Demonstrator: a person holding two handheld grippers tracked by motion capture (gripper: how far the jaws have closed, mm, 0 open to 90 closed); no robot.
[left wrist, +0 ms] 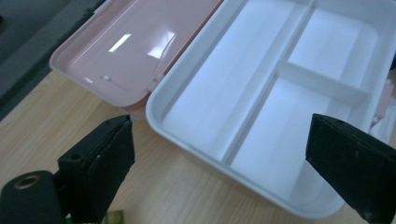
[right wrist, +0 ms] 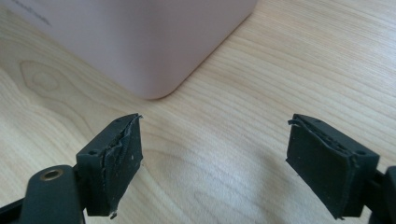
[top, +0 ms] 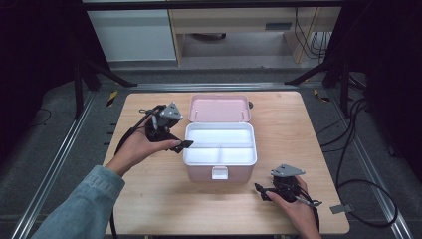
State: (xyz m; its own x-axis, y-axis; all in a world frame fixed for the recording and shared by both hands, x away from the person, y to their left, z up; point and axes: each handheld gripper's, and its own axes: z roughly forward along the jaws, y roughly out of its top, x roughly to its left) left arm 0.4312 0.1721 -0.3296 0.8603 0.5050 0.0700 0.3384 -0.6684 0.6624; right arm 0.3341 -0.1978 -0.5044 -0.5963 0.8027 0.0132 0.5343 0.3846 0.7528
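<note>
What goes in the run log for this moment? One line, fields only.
left claw: open, at left rim of lunch box | right claw: open, empty, over table near box corner | lid: open | tray: empty

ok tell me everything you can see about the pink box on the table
The pink box sits mid-table, plastic by its look, with rounded corners. Its pink lid is swung fully open and lies back behind it, glossy inside. A white tray fills the body, split by dividers into one long compartment and two smaller ones, all empty. A white latch hangs at the front. The left tongs, open, hover at its left rim; whether they touch it is unclear.
</note>
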